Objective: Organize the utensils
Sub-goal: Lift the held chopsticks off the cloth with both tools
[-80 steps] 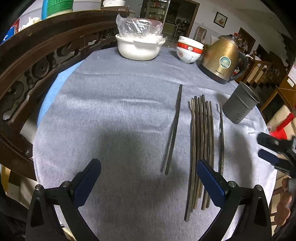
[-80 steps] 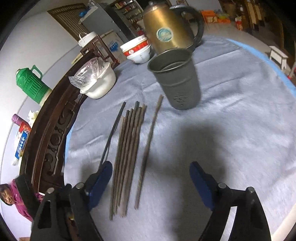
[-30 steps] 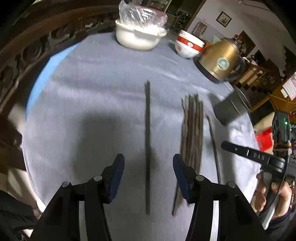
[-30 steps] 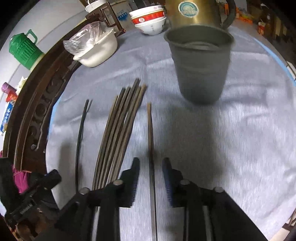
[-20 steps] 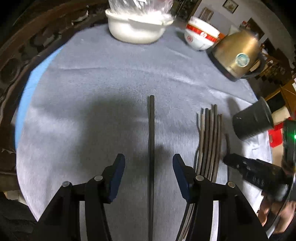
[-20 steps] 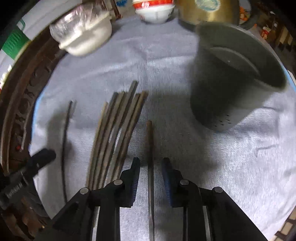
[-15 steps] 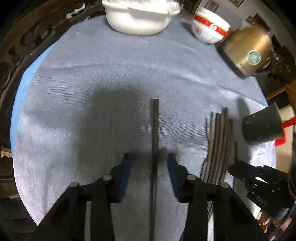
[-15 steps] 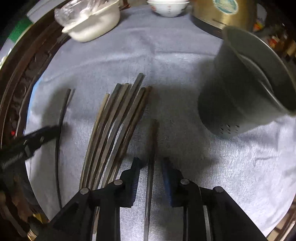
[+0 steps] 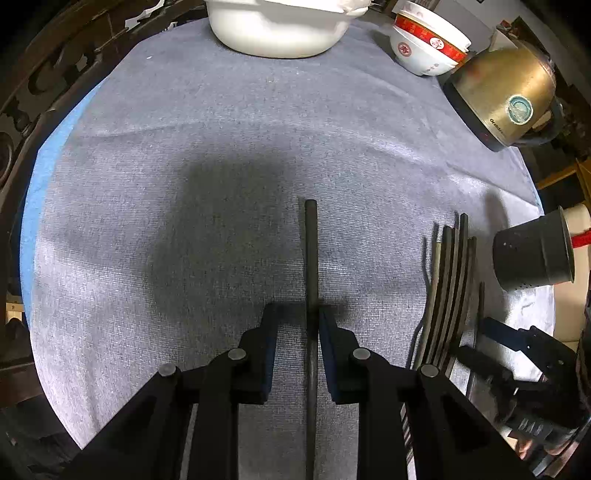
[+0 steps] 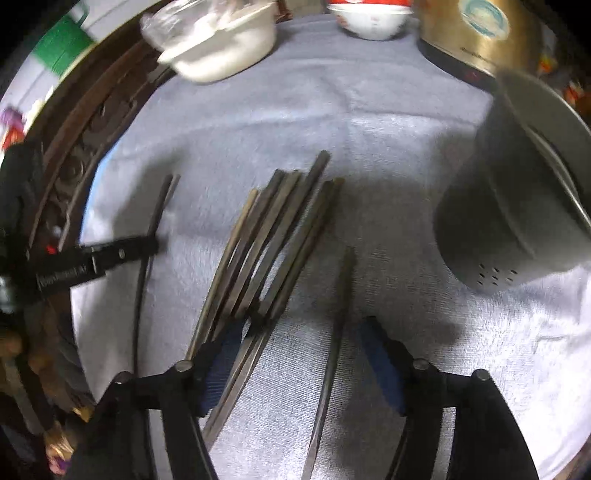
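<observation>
A single dark chopstick (image 9: 311, 258) lies on the grey cloth (image 9: 184, 184) and runs between the pads of my left gripper (image 9: 298, 312). The jaws are closing; the stick sits against the right pad, with a gap to the left pad. My right gripper (image 10: 303, 325) points down with its jaws opening around a lone brown chopstick (image 10: 341, 295) that lies free on the cloth. Its left finger (image 10: 221, 358) overlaps the near ends of the chopstick bundle (image 10: 273, 236). The grey perforated holder cup (image 10: 509, 206) stands at the right.
A white pot (image 9: 277, 29), stacked red-rimmed bowls (image 9: 428, 48) and a brass kettle (image 9: 506, 96) stand at the far side. A carved dark wooden rail (image 9: 22, 110) curves along the left. In the left wrist view the bundle (image 9: 448, 280) and cup (image 9: 532, 254) are at the right.
Both grippers came down close over the sticks. The left jaws narrowed around the dark chopstick. The right jaws, narrow around the brown chopstick before, have spread wide.
</observation>
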A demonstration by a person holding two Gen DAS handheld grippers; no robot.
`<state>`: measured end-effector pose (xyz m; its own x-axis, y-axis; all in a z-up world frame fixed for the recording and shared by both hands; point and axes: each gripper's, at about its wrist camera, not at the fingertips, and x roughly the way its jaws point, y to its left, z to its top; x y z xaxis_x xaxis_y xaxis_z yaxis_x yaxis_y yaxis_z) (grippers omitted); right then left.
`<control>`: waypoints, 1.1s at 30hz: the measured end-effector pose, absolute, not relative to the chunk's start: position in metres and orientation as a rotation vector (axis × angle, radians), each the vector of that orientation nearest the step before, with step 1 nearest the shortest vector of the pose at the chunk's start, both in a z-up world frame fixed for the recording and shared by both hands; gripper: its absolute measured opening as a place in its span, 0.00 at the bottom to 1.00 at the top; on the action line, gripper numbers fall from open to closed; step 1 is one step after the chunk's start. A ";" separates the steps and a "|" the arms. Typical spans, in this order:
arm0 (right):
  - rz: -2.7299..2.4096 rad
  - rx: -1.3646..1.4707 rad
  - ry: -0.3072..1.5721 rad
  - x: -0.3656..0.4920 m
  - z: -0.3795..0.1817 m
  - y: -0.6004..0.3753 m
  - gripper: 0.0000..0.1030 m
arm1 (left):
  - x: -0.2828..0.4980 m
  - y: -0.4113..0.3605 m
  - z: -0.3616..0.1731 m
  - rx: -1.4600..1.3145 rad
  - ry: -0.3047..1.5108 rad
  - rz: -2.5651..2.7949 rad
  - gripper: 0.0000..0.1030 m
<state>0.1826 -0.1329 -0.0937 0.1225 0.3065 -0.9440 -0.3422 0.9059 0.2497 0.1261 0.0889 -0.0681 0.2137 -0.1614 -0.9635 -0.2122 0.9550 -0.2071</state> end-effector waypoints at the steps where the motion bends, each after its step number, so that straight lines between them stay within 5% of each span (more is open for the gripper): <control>1: 0.457 -0.034 1.375 0.186 -0.094 -0.137 0.39 | 0.125 0.088 -0.068 -0.311 1.361 0.039 0.23; 4: 0.452 -0.029 1.398 0.194 -0.097 -0.144 0.27 | 0.131 0.079 -0.069 -0.288 1.357 0.047 0.23; 9: 0.422 -0.129 1.416 0.199 -0.097 -0.132 0.20 | 0.144 0.061 -0.067 -0.277 1.363 0.057 0.21; 11: 0.407 -0.170 1.416 0.202 -0.095 -0.126 0.10 | 0.144 0.060 -0.067 -0.259 1.362 0.060 0.06; 13: 0.403 -0.172 1.423 0.202 -0.096 -0.126 0.06 | 0.142 0.062 -0.071 -0.274 1.361 0.041 0.06; 26: 0.431 -0.244 1.465 0.194 -0.092 -0.125 0.07 | 0.146 0.061 -0.077 -0.319 1.415 -0.050 0.06; 33: 0.440 0.045 1.216 0.149 -0.049 -0.177 0.06 | 0.104 0.080 -0.038 -0.445 1.121 -0.071 0.06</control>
